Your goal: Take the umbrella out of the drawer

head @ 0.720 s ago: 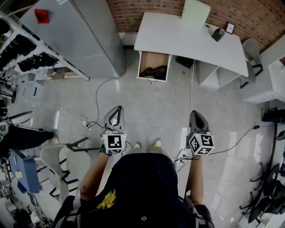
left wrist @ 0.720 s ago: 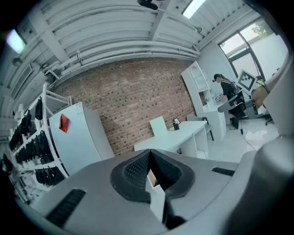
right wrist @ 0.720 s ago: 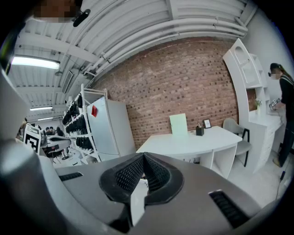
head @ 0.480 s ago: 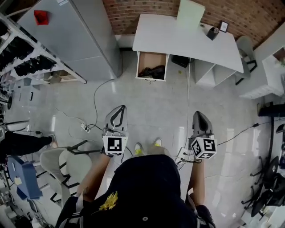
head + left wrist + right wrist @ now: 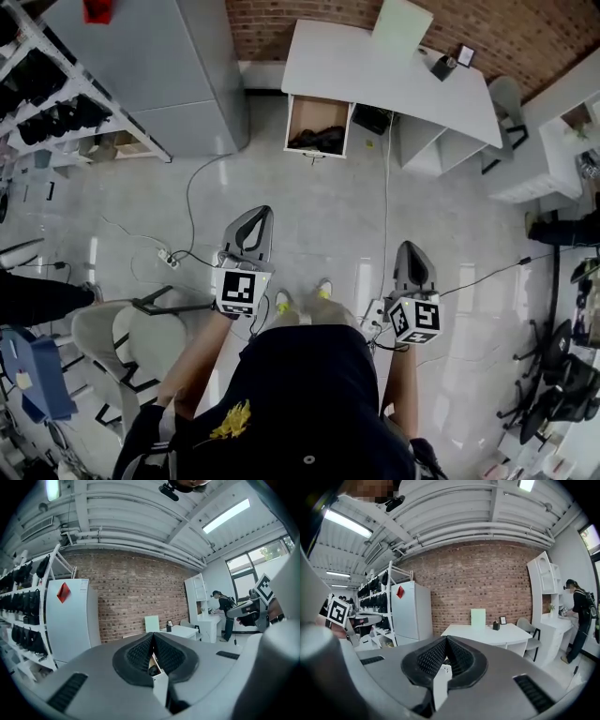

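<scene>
Both closed on nothing, the left gripper [image 5: 255, 220] and right gripper [image 5: 413, 253] sit well short of the umbrella [image 5: 319, 139], dark in the open drawer [image 5: 317, 111] at 12 o'clock, so best walk closer, then part one pair of jaws

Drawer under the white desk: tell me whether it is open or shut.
Open. The drawer stands pulled out from under the white desk, its wooden inside exposed, a dark bundle lying in it.
</scene>
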